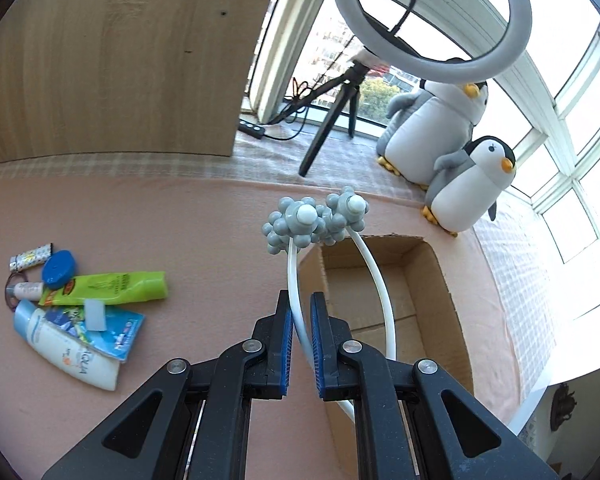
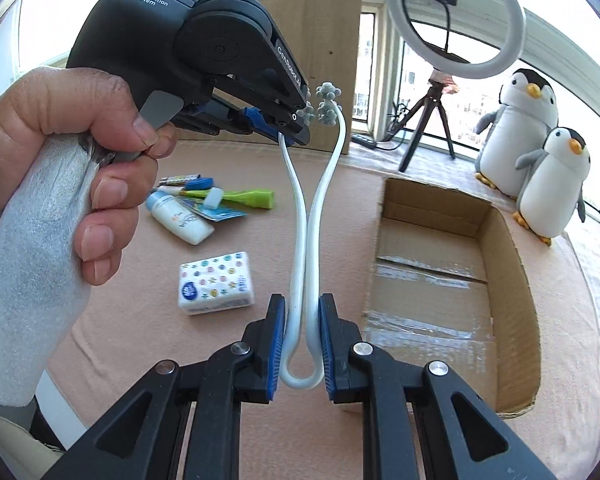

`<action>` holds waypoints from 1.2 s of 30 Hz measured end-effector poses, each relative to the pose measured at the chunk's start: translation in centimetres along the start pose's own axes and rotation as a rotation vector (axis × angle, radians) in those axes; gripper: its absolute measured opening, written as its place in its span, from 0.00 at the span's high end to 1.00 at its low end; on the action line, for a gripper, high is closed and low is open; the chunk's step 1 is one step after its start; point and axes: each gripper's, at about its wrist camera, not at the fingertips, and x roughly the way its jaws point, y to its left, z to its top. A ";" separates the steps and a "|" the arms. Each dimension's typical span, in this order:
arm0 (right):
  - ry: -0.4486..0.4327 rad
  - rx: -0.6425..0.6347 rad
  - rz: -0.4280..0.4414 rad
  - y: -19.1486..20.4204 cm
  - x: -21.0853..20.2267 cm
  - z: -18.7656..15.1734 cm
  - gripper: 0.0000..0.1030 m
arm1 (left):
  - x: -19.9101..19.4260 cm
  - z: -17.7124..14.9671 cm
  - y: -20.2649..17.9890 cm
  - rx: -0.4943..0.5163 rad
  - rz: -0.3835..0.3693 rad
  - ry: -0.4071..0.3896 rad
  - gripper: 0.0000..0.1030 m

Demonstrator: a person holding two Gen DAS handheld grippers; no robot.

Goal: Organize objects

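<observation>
A white U-shaped massager (image 2: 298, 240) with grey knobbly balls (image 1: 303, 216) at its two ends hangs in the air between both grippers. My right gripper (image 2: 301, 304) is shut on the bend, pressing the two white arms together. My left gripper (image 1: 300, 300) is shut on one white arm below its ball; in the right wrist view it (image 2: 296, 132) shows at upper left, held by a hand (image 2: 80, 140). An open cardboard box (image 2: 503, 240) stands on the pink cloth to the right, below the massager in the left wrist view (image 1: 431, 288).
A pile of toiletries lies at the left: a green tube (image 1: 112, 288), a white bottle (image 1: 68, 352), a blue cap (image 1: 60, 268). A dotted tissue pack (image 2: 216, 283) lies nearer. Two plush penguins (image 2: 535, 136), a ring light on a tripod (image 2: 455, 20) and a wooden board (image 1: 112, 60) stand behind.
</observation>
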 end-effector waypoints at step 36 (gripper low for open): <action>0.102 0.029 -0.085 5.1 4.2 -0.3 0.75 | -12.0 -10.5 24.2 -0.110 0.258 -0.064 0.27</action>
